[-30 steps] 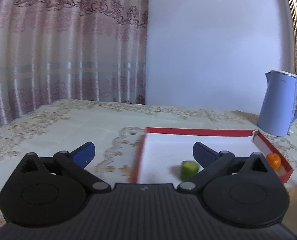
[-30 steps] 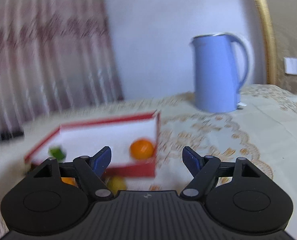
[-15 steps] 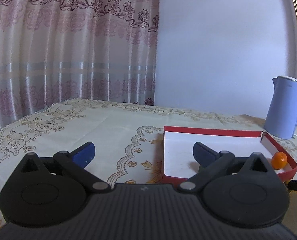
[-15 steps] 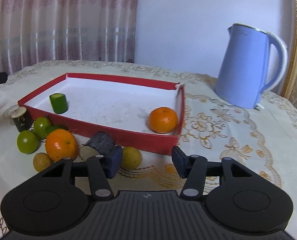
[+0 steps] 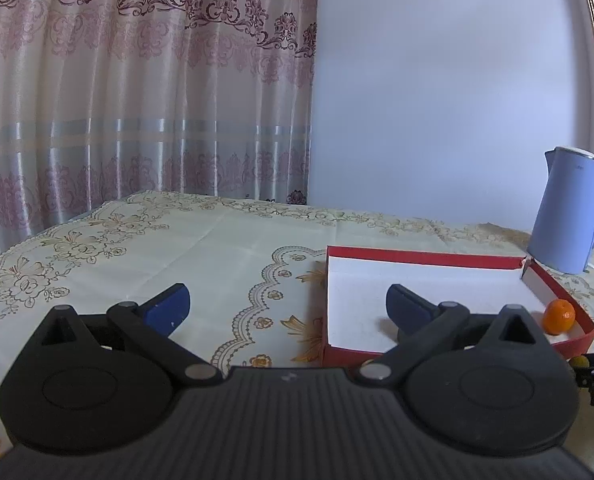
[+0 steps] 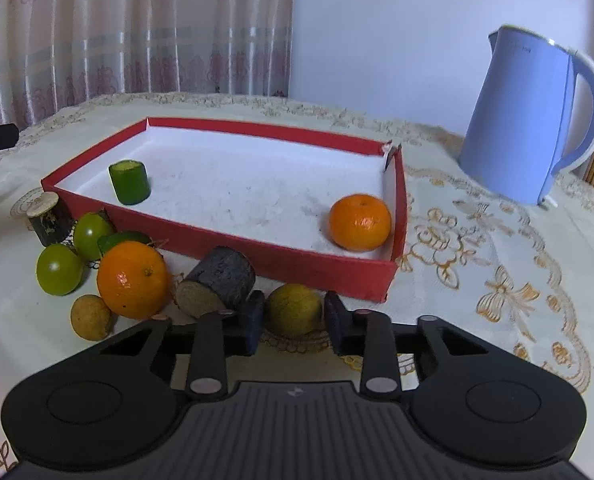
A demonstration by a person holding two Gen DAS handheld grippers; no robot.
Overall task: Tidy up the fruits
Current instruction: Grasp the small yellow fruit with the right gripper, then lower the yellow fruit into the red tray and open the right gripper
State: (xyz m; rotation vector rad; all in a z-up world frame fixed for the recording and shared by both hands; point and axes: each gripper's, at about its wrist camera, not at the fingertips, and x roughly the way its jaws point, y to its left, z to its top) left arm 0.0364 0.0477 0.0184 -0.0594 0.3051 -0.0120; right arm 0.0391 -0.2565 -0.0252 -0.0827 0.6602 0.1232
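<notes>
A red tray with a white floor [image 6: 281, 261] holds a green cucumber piece [image 6: 129, 182] and a small orange [image 6: 359, 222]. In front of it lie a big orange [image 6: 133, 279], two green fruits [image 6: 59, 269], a small brown fruit [image 6: 90, 317], a dark cut piece [image 6: 217, 281] and a yellow-green fruit [image 6: 295, 309]. My right gripper [image 6: 295, 326] has a finger on each side of the yellow-green fruit, close to it. My left gripper [image 5: 287, 304] is open and empty, left of the tray [image 5: 425, 260], where the orange [image 5: 559, 316] shows.
A blue electric kettle [image 6: 533, 120] stands right of the tray, also in the left wrist view [image 5: 569, 216]. Another dark cut piece [image 6: 47, 216] stands at the tray's left corner. A patterned cloth [image 5: 177, 248] covers the table. Curtains hang behind.
My right gripper has moved down and forward, and its fingers have narrowed around the yellow-green fruit. My left gripper has swung left, away from the tray.
</notes>
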